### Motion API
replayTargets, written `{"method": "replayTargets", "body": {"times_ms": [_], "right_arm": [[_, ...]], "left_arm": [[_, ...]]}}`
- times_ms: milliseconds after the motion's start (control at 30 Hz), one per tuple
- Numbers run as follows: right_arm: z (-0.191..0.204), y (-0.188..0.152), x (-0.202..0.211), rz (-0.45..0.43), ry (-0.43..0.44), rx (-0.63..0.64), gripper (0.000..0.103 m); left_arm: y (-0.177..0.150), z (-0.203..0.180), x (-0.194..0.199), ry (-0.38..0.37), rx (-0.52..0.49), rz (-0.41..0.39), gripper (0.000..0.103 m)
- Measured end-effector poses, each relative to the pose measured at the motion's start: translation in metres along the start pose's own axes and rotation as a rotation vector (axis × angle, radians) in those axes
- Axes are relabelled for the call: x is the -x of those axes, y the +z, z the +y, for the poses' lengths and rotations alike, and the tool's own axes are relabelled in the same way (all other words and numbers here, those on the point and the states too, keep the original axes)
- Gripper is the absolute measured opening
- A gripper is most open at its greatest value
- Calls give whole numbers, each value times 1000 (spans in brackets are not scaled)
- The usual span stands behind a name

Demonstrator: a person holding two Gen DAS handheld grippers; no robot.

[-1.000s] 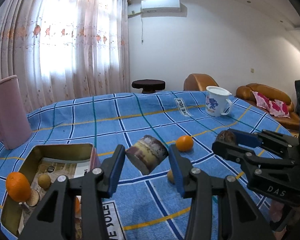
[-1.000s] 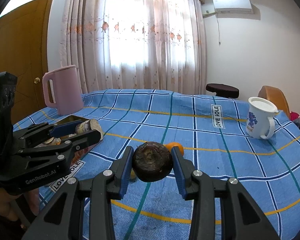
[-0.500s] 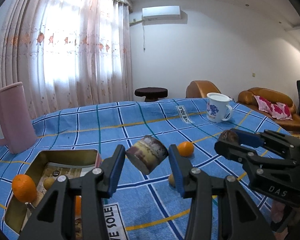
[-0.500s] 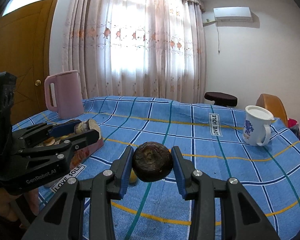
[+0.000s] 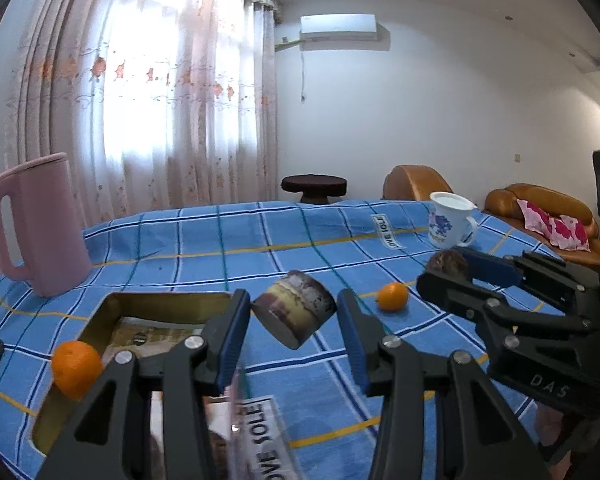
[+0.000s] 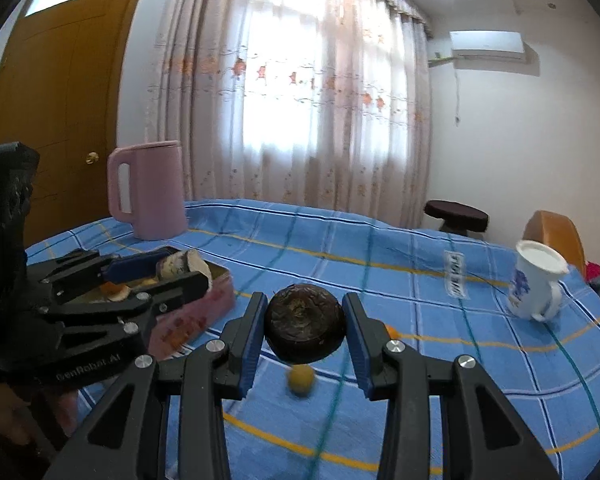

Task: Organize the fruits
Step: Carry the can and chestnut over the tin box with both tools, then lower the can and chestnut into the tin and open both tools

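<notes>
My left gripper point(image 5: 293, 320) is shut on a cut piece of brown-and-cream fruit point(image 5: 294, 312) and holds it above the right end of an open metal tin point(image 5: 100, 320). An orange point(image 5: 76, 368) rests at the tin's left side. My right gripper point(image 6: 305, 332) is shut on a dark brown round fruit point(image 6: 305, 328) above the blue checked cloth. A small orange point(image 5: 393, 297) and a small yellow fruit point(image 6: 300, 379) lie on the cloth. The right gripper point(image 5: 452, 272) also shows in the left wrist view, and the left gripper point(image 6: 180, 272) in the right wrist view.
A pink jug point(image 5: 36, 224) stands at the back left of the table. A white mug with a blue print point(image 5: 450, 220) stands at the back right. Sofas and a dark round stool point(image 5: 314, 186) lie beyond the table.
Both grippers have risen a little and both views have tilted up, each still holding its fruit. The tin now sits closer under the left gripper.
</notes>
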State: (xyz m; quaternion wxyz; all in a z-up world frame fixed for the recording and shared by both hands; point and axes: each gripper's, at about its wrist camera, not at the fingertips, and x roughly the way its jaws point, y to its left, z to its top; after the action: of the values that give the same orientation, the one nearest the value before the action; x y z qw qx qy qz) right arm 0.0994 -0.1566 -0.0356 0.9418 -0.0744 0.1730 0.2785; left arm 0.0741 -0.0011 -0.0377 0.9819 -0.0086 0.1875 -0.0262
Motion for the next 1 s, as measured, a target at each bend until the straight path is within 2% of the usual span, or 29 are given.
{"method": "replayTargets", "body": {"times_ms": [267, 600, 833, 1000], "right_arm": [[37, 26, -24, 2, 88, 37, 41], [81, 39, -57, 43, 189, 55, 41], [106, 30, -86, 120, 235, 65, 41], [104, 23, -101, 177, 258, 22, 41]], "left_arm": [[1, 45, 10, 69, 61, 15, 47], [-5, 99, 13, 143, 131, 69, 47], [-15, 113, 6, 144, 149, 122, 47], [-14, 116, 10, 132, 160, 125, 47]]}}
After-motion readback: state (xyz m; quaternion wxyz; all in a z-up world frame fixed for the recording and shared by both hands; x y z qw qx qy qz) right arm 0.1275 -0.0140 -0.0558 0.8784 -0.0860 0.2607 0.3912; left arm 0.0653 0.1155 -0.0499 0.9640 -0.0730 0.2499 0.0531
